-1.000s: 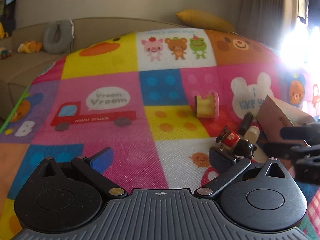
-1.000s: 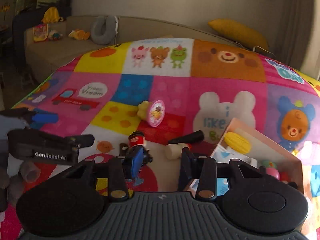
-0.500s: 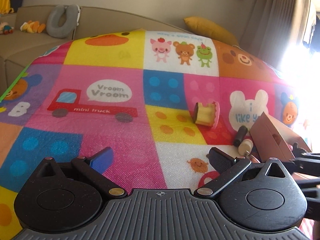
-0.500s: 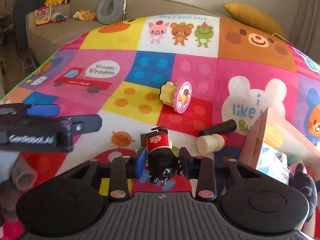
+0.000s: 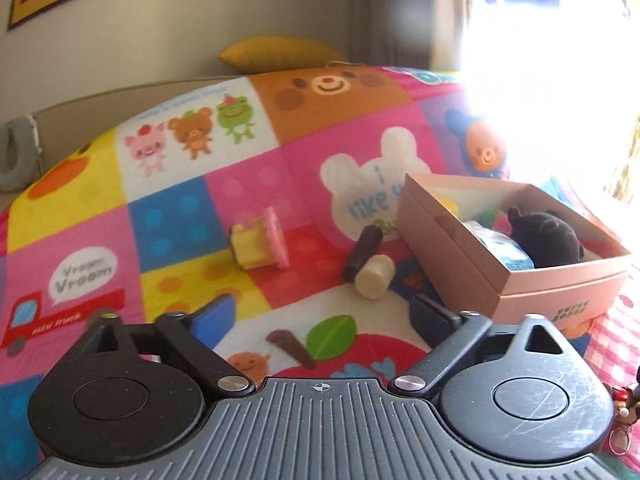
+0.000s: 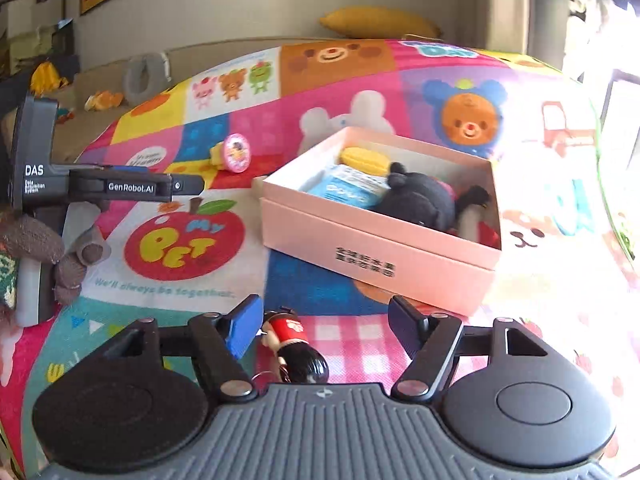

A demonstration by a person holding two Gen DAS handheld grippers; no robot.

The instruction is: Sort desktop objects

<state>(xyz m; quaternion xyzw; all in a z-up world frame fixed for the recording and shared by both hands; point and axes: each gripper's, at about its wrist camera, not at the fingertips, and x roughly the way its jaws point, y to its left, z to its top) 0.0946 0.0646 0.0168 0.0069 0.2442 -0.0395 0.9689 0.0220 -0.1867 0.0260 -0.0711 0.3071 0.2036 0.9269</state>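
Doll keychain (image 6: 294,346) lies between the right gripper's (image 6: 320,326) just-opened fingers, seemingly touching the blue pad; left gripper (image 5: 322,314), narrowing, spread and empty, near the mat's pink box (image 5: 500,280).

My right gripper (image 6: 322,326) tilts downward, its fingers just spread apart and pressing on nothing. My left gripper (image 5: 320,314) tilts down too, fingers narrowing but apart, with nothing between them.

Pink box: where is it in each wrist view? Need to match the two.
Left wrist: pink box at right of centre, beyond the right finger.
Right wrist: pink box centre, ahead of the open jaws.
Shared landmark: black plush toy lying inside it.
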